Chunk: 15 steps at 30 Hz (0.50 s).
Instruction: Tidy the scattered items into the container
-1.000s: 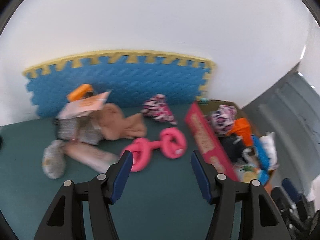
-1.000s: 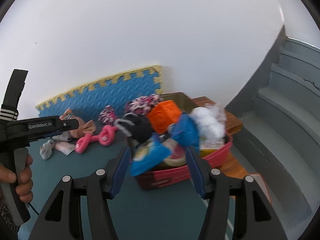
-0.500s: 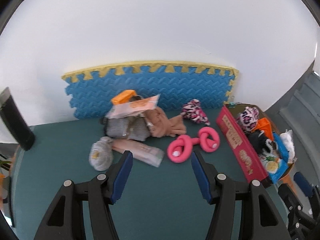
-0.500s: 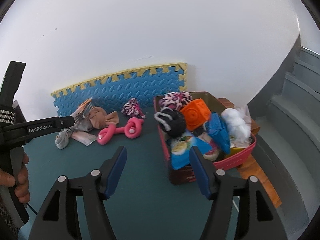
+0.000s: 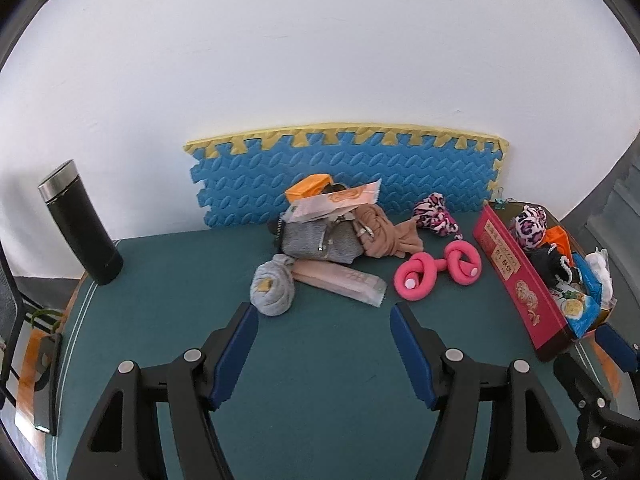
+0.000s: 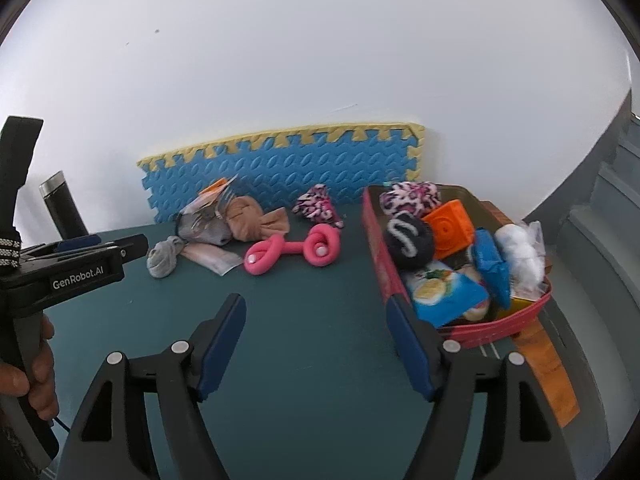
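Both the left gripper [image 5: 320,314] and right gripper [image 6: 316,306] have just opened their jaws, empty. Next, reach the pink toy [image 5: 438,270] mid-desk, beside the red box [image 5: 520,280].

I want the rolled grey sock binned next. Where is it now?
The grey sock lies on the green tabletop at the left end of the clutter, touching the pink packet, just ahead of the left gripper.
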Each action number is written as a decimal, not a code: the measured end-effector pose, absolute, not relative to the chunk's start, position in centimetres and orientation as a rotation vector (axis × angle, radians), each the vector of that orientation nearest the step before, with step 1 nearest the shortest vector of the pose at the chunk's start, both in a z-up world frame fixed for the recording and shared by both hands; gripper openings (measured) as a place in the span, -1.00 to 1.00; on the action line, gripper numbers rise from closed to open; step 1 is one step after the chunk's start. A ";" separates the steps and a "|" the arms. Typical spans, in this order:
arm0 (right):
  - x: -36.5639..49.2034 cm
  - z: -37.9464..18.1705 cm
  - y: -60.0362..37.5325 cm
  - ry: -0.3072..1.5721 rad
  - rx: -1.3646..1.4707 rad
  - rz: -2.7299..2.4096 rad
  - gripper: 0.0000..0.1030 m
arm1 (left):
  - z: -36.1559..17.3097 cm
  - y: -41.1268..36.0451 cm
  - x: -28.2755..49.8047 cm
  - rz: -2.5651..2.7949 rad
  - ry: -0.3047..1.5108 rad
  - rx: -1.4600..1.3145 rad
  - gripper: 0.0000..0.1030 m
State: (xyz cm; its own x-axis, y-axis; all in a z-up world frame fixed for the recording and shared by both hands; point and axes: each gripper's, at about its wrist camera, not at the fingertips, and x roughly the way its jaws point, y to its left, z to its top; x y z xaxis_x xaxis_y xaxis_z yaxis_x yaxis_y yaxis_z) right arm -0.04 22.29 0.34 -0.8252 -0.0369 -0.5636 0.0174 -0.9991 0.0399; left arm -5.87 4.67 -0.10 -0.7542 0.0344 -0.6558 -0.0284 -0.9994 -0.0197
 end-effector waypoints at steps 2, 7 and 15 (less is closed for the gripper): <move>-0.1 0.4 21.6 -0.031 0.922 -2.959 0.51 | -0.1 4.1 -5.6 2.917 -0.027 -1.094 0.38; -0.2 0.4 20.2 0.008 0.922 -2.932 0.51 | -0.2 3.0 -5.2 2.934 -0.050 -1.103 0.38; -0.7 0.0 19.0 0.039 0.948 -2.903 0.52 | -0.3 2.1 -4.7 2.977 -0.028 -1.087 0.39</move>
State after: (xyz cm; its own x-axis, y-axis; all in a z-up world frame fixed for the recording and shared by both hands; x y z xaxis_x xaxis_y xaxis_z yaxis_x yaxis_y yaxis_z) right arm -0.74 18.95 0.00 -0.8040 -0.0749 -0.5899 0.0908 -0.9959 0.0027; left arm -4.66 2.06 -0.27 -0.7645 -0.0198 -0.6443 0.0319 -0.9995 -0.0071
